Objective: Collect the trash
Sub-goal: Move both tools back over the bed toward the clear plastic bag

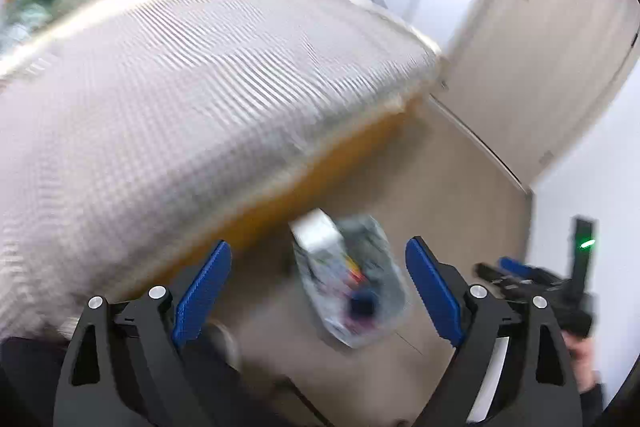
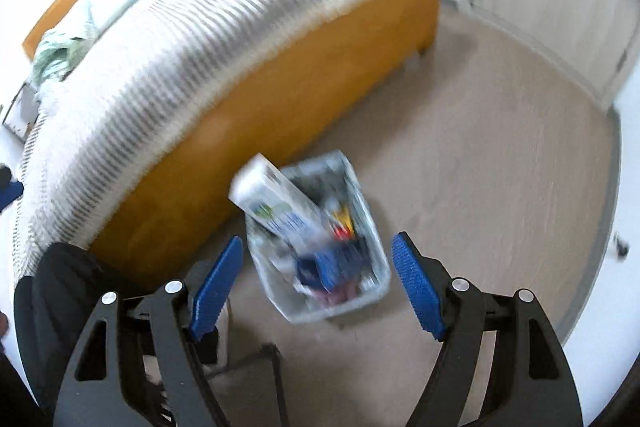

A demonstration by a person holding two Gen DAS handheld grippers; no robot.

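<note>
The bed with its striped blanket fills the room's left; the trash bin sits on the floor just beside its orange side, a white carton sticking out among blurred scraps. Both the left gripper and right gripper are spread and empty above it. Any further trash should probably be dropped squarely over the opening, clear of the carton.

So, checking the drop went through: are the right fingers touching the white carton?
Apart. The right wrist view shows the right gripper open, floor showing between its fingers and the white carton in the bin.
</note>
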